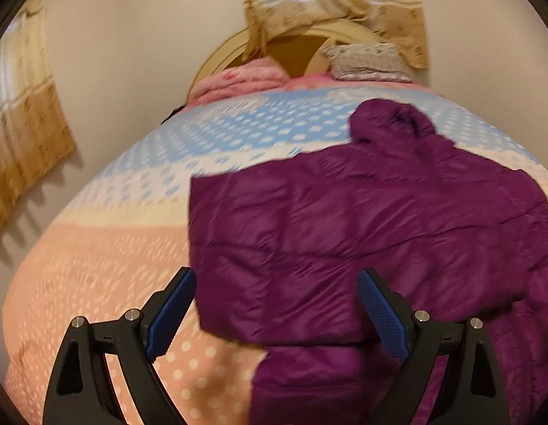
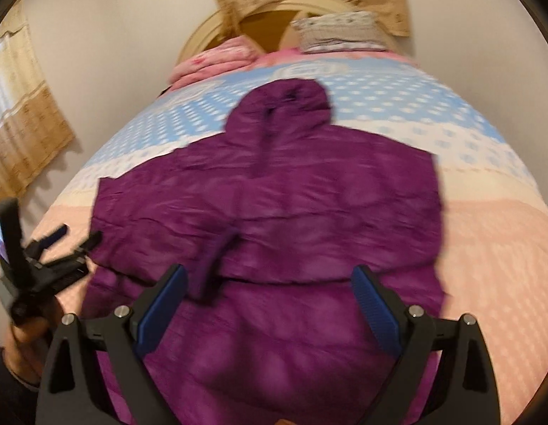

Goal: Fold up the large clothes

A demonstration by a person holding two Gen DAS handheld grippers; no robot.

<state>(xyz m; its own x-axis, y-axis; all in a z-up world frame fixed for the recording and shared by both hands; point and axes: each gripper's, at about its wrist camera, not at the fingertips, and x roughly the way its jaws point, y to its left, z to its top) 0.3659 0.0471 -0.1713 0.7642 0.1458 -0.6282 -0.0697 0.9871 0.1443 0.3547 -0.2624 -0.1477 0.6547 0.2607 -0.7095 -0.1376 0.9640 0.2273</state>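
A purple quilted hooded jacket [image 1: 362, 233] lies flat on the bed, hood toward the headboard; it also shows in the right wrist view [image 2: 274, 205]. Its sides look folded in over the body, with a sleeve end lying across the middle [image 2: 217, 251]. My left gripper [image 1: 275, 283] is open and empty, hovering above the jacket's left edge. My right gripper [image 2: 268, 283] is open and empty, above the jacket's lower middle. The left gripper also shows in the right wrist view [image 2: 75, 235], held by a hand at the jacket's left side.
The bed cover [image 1: 114, 265] is banded blue, white and peach with dots. A pink folded blanket [image 1: 238, 81] and a patterned pillow [image 1: 369, 62] lie by the curved headboard. Curtains [image 1: 22, 134] hang on the left wall and behind the bed.
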